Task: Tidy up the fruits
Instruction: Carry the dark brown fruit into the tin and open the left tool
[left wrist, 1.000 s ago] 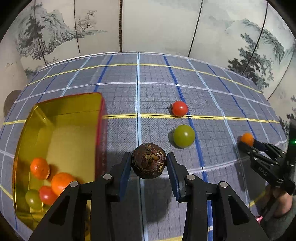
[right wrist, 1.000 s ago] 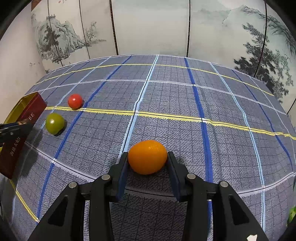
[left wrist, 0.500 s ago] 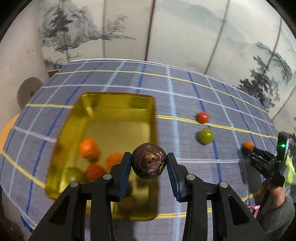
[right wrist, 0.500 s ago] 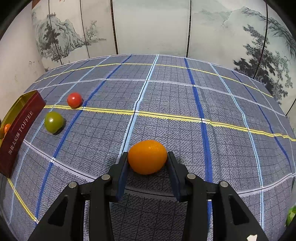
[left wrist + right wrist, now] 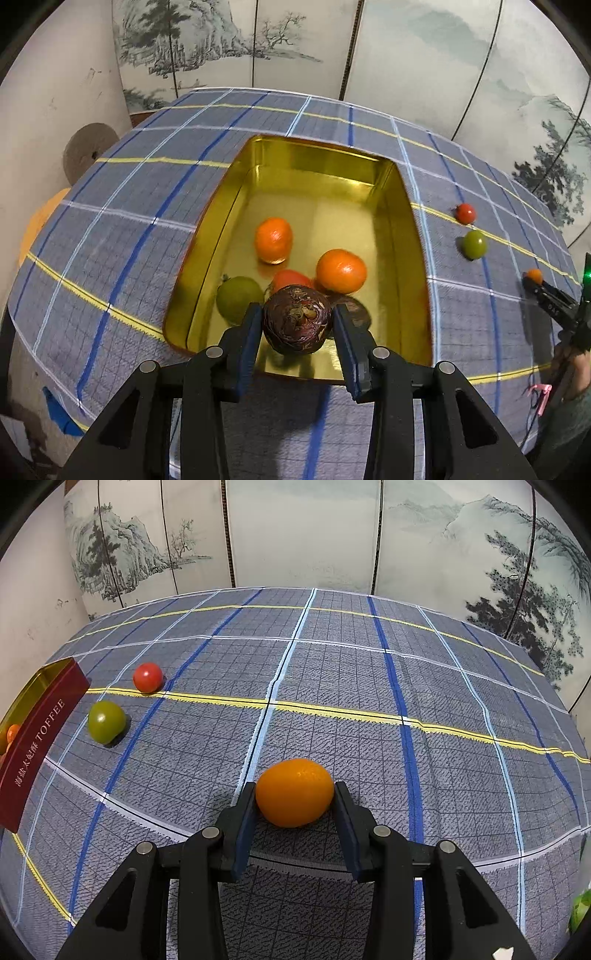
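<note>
Red-sided gold tin (image 5: pixel 38 738) reads "TOFFEE"; left gripper (image 5: pixel 297 326) pinches dark brown round fruit (image 5: pixel 297 319), right gripper (image 5: pixel 294 801) pinches sideways-lying oval orange kumquat (image 5: pixel 294 792).

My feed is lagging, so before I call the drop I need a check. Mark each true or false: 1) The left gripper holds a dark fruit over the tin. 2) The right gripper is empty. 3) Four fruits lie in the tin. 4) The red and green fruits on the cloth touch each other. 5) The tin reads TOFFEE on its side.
1) True: the left gripper is shut on the dark fruit above the near end of the tin.
2) False: the right gripper grips an orange fruit.
3) True: two orange, one red and one green.
4) False: the red fruit and the green fruit sit apart.
5) True.
</note>
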A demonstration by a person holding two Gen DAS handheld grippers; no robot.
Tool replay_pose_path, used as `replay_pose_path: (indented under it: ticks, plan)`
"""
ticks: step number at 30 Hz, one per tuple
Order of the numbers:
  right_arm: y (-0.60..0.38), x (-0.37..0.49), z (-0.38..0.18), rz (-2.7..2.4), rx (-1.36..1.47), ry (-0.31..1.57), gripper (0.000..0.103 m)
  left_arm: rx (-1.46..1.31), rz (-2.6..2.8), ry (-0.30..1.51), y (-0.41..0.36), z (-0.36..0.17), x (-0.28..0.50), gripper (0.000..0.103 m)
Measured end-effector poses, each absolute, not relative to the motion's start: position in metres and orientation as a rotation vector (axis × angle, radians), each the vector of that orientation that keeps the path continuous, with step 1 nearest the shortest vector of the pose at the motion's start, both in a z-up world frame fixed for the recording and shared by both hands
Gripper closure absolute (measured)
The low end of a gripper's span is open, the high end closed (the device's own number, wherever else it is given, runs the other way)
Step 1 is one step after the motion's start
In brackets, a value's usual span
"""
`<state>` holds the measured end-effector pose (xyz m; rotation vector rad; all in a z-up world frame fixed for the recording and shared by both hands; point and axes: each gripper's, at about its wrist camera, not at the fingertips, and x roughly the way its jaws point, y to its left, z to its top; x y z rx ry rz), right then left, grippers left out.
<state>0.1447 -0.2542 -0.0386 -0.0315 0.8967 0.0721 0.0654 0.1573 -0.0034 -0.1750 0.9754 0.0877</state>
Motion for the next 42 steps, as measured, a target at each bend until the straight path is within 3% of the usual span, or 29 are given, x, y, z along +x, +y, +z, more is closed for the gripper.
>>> replay_pose_path:
  ticks: [42]
  plan:
    - [-0.256,0.144,-0.039,0.066,-0.04,0.896,0.065,-0.078,0.118,0.992,0.156,-0.026,0.074,0.062]
